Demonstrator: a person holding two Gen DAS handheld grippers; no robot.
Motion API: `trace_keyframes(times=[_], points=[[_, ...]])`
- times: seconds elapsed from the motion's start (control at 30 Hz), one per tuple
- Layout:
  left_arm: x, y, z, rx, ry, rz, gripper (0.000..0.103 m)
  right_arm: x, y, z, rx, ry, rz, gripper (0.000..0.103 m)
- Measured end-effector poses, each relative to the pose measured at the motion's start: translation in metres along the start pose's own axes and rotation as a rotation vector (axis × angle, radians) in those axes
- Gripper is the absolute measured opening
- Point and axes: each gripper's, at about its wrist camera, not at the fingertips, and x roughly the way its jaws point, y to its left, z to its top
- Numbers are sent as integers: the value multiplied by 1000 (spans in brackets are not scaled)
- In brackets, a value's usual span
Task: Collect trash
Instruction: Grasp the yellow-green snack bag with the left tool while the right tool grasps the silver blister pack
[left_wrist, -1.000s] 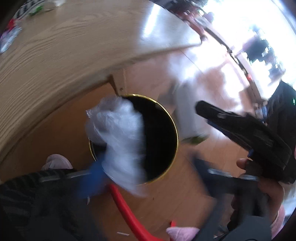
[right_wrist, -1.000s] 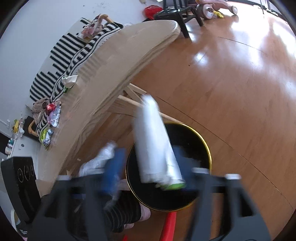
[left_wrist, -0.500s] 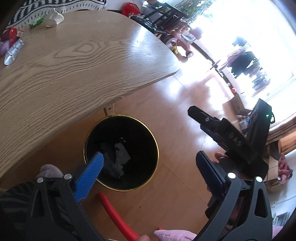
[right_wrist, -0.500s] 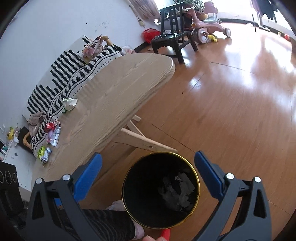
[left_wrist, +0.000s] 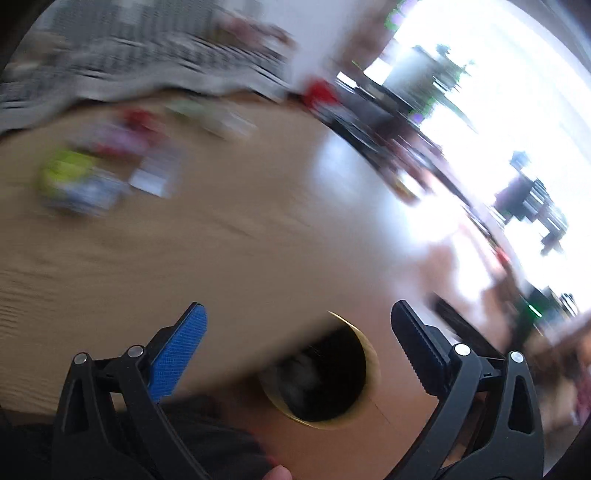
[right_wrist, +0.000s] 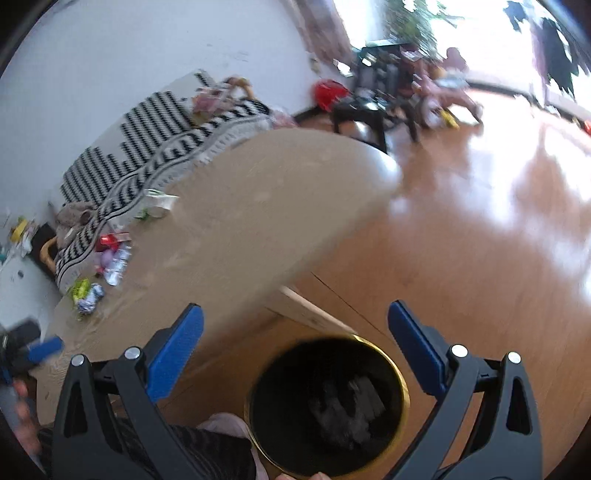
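Observation:
A black bin with a gold rim (right_wrist: 400, 380) stands on the floor by the wooden table (right_wrist: 240, 221), with crumpled trash inside. It also shows in the left wrist view (left_wrist: 371, 369), partly hidden by the table edge. My right gripper (right_wrist: 295, 332) is open and empty above the bin. My left gripper (left_wrist: 299, 332) is open and empty over the table's near edge. Several wrappers lie at the table's far side: a green and silver pair (right_wrist: 86, 293), a clear wrapper (right_wrist: 118, 262), a white crumpled one (right_wrist: 159, 201). They are blurred in the left wrist view (left_wrist: 85, 181).
A striped sofa (right_wrist: 147, 147) runs behind the table. A black chair (right_wrist: 376, 99) and toys stand on the shiny wood floor (right_wrist: 480, 221) beyond. A person's striped sleeve and pink slipper (right_wrist: 225, 424) are beside the bin.
Both grippers dropped white trash into the bin a second ago and have stayed open. The left gripper has now swung up toward the tabletop; the right has lifted slightly.

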Motion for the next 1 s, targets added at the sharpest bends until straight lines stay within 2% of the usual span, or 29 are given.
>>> trace_keyframes(times=[0.07,0.17,0.23,0.3,0.47,0.6,0.67,0.77,0.83,0.87,0.9,0.97,1.0], points=[[-18,53,20,-52,-61,126,97,14,36,12,-56,5,40,96],[-30,116,45,-90,-87,293,97,37,90,28,-118,26,93,96],[-33,153,64,-134,-88,335,97,54,125,38,-146,39,127,96],[-26,180,85,-163,-65,342,97,72,161,47,-165,56,145,96],[18,211,118,-137,10,364,97,140,251,60,-185,145,213,96],[56,230,131,-132,69,345,97,188,297,66,-185,179,209,96],[71,239,132,-120,87,348,97,216,316,67,-189,208,197,92],[89,251,136,-98,118,348,97,250,331,60,-224,241,145,69],[99,258,137,-76,139,345,97,263,334,54,-235,242,114,47],[105,262,137,-70,157,352,97,269,334,49,-248,251,105,43],[106,263,135,-38,151,390,97,272,333,46,-252,260,108,33],[105,269,133,-31,145,407,97,276,332,43,-262,266,121,29],[103,272,133,-41,134,401,95,276,335,43,-283,262,124,20]])
